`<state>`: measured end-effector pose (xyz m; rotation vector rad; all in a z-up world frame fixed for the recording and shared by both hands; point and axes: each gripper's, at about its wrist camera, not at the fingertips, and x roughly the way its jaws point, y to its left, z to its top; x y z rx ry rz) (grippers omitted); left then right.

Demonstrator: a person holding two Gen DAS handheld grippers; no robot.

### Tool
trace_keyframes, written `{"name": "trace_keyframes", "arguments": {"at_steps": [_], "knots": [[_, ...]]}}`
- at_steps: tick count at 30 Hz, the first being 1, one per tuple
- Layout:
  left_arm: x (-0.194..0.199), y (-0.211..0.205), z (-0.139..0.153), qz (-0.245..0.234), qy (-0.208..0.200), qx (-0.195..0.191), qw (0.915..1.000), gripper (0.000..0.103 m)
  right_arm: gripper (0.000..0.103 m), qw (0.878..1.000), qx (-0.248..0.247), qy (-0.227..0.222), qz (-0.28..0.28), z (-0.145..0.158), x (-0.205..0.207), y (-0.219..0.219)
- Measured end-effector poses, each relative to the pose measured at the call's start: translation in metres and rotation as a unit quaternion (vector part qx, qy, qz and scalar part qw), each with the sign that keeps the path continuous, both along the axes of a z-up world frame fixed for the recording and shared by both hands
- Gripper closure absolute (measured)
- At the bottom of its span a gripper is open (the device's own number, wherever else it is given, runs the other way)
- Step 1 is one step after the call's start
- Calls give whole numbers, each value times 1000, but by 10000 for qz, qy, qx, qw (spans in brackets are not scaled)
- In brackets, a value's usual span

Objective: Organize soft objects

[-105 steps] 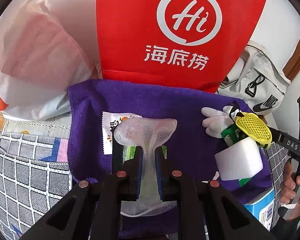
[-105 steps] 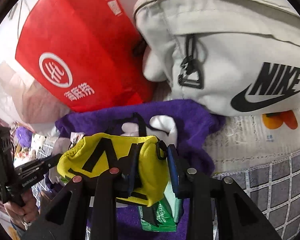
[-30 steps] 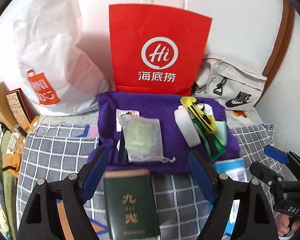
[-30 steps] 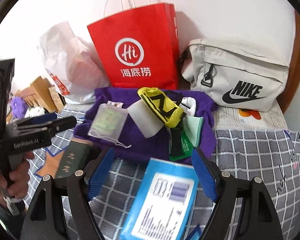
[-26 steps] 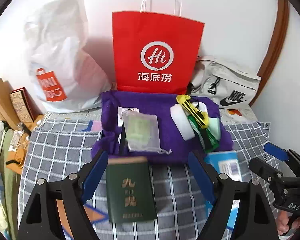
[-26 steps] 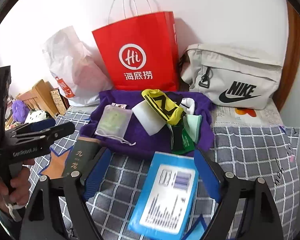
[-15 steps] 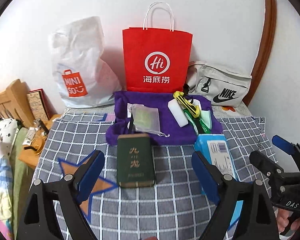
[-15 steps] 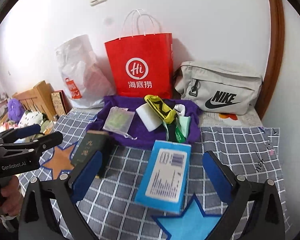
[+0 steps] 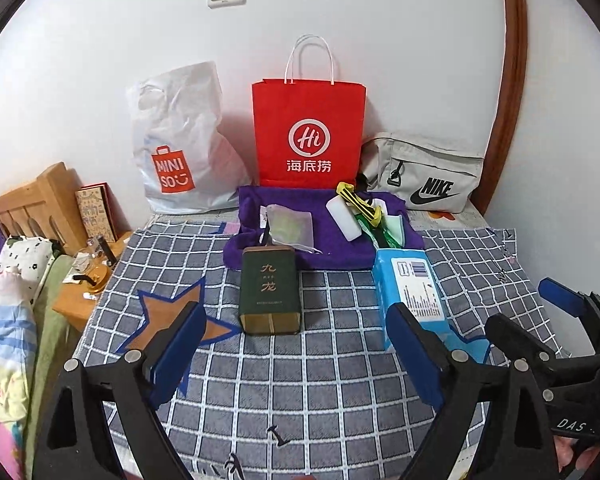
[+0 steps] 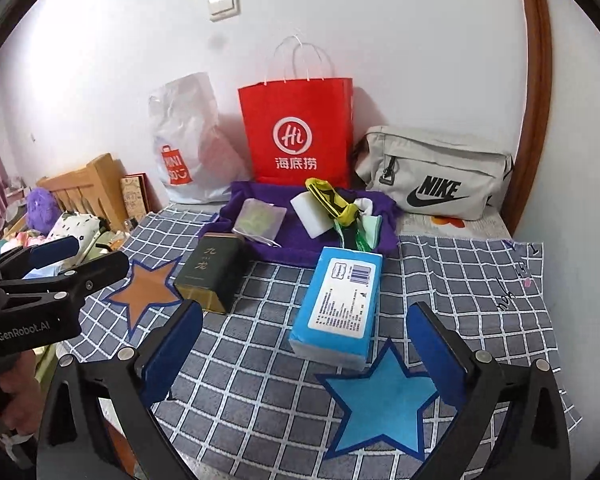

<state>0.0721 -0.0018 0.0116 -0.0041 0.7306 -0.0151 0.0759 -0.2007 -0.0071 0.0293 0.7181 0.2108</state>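
Note:
A purple towel (image 9: 324,256) (image 10: 256,194) lies at the back of the checked cloth. On it rest a white mesh pouch (image 9: 290,229) (image 10: 260,218), a white sponge block (image 9: 344,220) (image 10: 312,212), a yellow-and-black band (image 9: 360,204) (image 10: 332,200) and a green packet (image 9: 388,236) (image 10: 360,236). My left gripper (image 9: 296,358) is open and empty, well back from the towel. My right gripper (image 10: 300,350) is open and empty too; it also shows at the right of the left wrist view (image 9: 540,312).
A dark green tin (image 9: 269,292) (image 10: 212,272) and a blue tissue pack (image 9: 412,300) (image 10: 338,300) lie in front of the towel. A red paper bag (image 9: 308,132), a white Miniso bag (image 9: 180,148) and a grey Nike pouch (image 9: 424,178) stand against the wall. A bed (image 9: 4,320) is at left.
Both grippers let go of the mesh pouch and the yellow band on the towel, opened wide and pulled back and up; the tin and tissue pack have come into view.

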Motion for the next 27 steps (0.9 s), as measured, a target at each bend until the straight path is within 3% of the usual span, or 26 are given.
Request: {"name": "trace_keyframes", "arguments": {"at_steps": [13, 27], "knots": [[-39, -8, 4, -31, -138, -15, 9999, 11, 1, 9994, -145, -102, -294, 6, -38, -7], [-46, -17, 4, -119, -135, 23, 9998, 11, 1, 9990, -212, -164, -358, 10, -49, -9]]}}
